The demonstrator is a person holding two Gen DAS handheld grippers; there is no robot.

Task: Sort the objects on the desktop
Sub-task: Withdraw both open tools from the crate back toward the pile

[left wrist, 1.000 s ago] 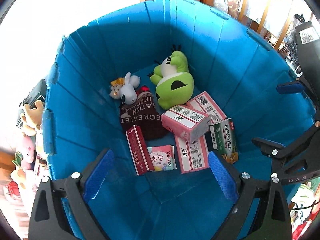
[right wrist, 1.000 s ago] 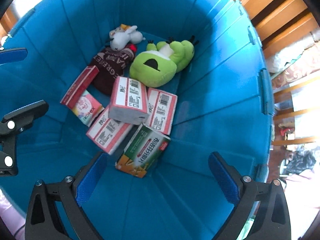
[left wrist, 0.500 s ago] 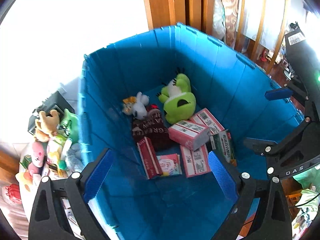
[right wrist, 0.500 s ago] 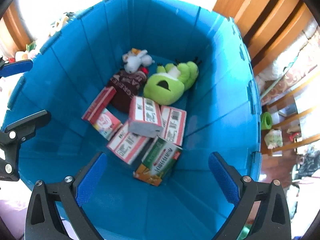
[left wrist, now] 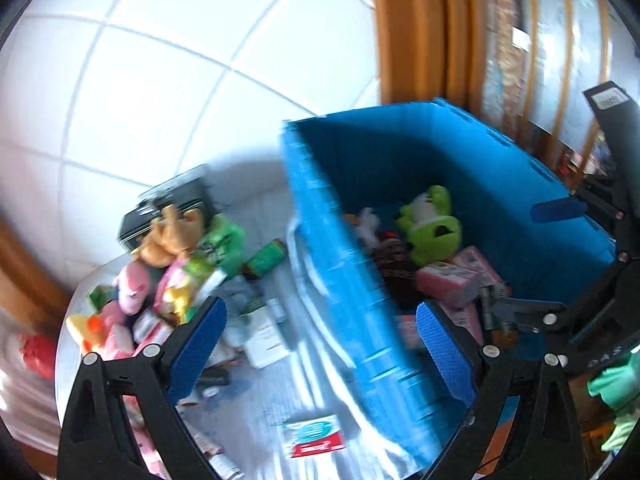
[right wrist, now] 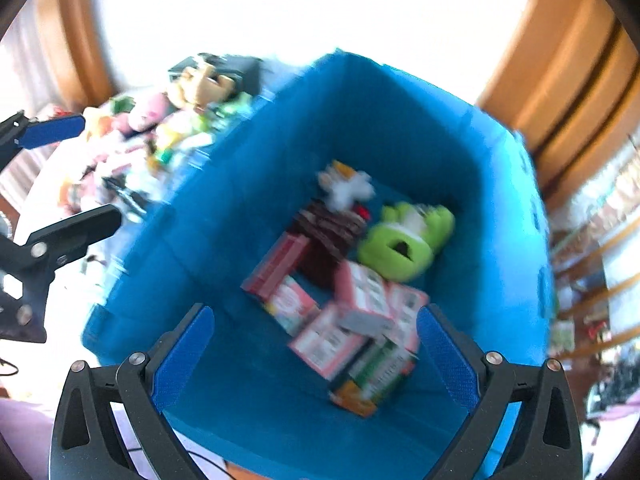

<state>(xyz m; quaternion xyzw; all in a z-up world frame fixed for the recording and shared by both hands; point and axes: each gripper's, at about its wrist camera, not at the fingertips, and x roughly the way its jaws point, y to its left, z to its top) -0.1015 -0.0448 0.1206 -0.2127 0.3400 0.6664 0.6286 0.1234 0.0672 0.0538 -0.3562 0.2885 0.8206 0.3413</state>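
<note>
Both my views smeared by motion blur — blue crate (left wrist: pixel 360 320) edge streaked, toy pile (left wrist: pixel 168 272) soft, boxes in crate (right wrist: pixel 360 312) unreadable. Only my own fingers (left wrist: pixel 444 344) stay sharp. Strong daylight from beyond table; right view blown out to pure white at top, wall tiles (left wrist: pixel 160 80) glaring in left view. Crate interior shadowed. Fisheye bends lines — dark vignette at corners.
</note>
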